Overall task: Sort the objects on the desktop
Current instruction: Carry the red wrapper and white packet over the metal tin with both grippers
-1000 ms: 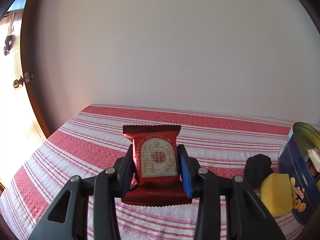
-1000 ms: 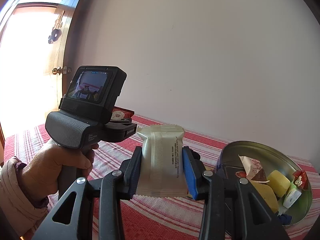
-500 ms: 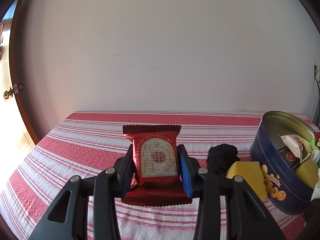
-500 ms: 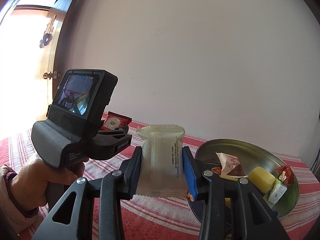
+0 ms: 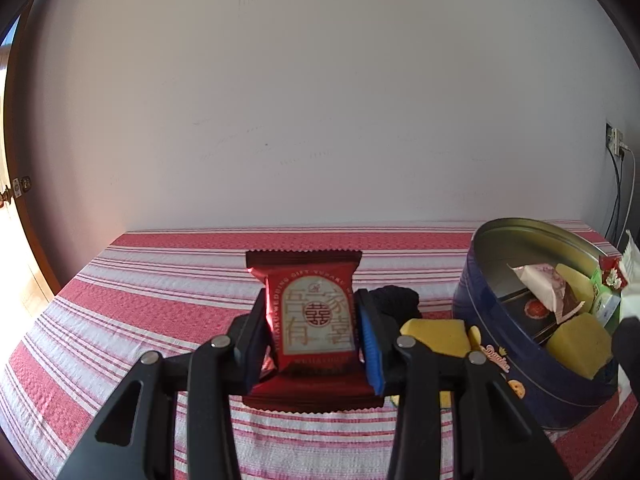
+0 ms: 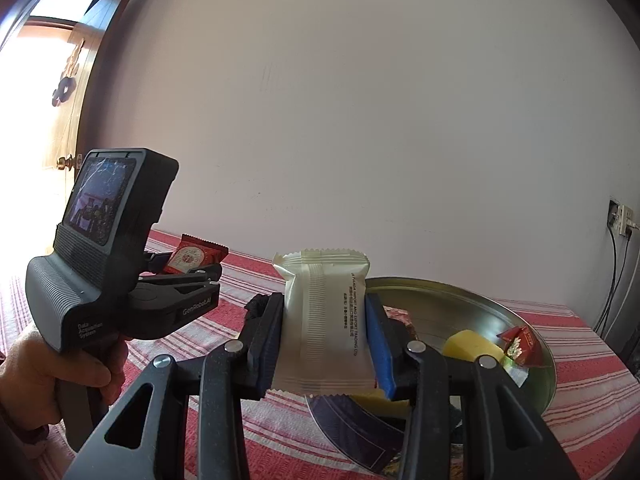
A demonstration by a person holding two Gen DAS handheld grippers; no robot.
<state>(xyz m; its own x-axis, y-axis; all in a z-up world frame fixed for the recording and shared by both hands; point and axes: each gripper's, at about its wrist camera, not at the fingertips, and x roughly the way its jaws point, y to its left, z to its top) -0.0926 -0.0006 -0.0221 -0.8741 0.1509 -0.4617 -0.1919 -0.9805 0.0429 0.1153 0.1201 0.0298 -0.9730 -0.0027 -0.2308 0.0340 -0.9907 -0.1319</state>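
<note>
My left gripper (image 5: 314,332) is shut on a red snack packet (image 5: 312,312) with gold Chinese lettering, held upright above the striped cloth. It also shows in the right wrist view (image 6: 192,258), left of my right gripper. My right gripper (image 6: 326,340) is shut on a white snack packet (image 6: 324,320), held over the near rim of the round blue tin (image 6: 536,344). The tin (image 5: 532,368) stands to the right of the left gripper and holds several wrapped snacks and yellow pieces.
A yellow block (image 5: 436,336) and a black lump (image 5: 396,300) lie on the red-and-white striped tablecloth (image 5: 160,300) just left of the tin. A white wall stands behind the table. A wooden door (image 6: 60,112) is at the far left. A wall socket with cables (image 6: 620,220) is at the right.
Both grippers have swung right toward the tin, each still holding its packet. The tin now fills more of both views; the right gripper is over its rim.
</note>
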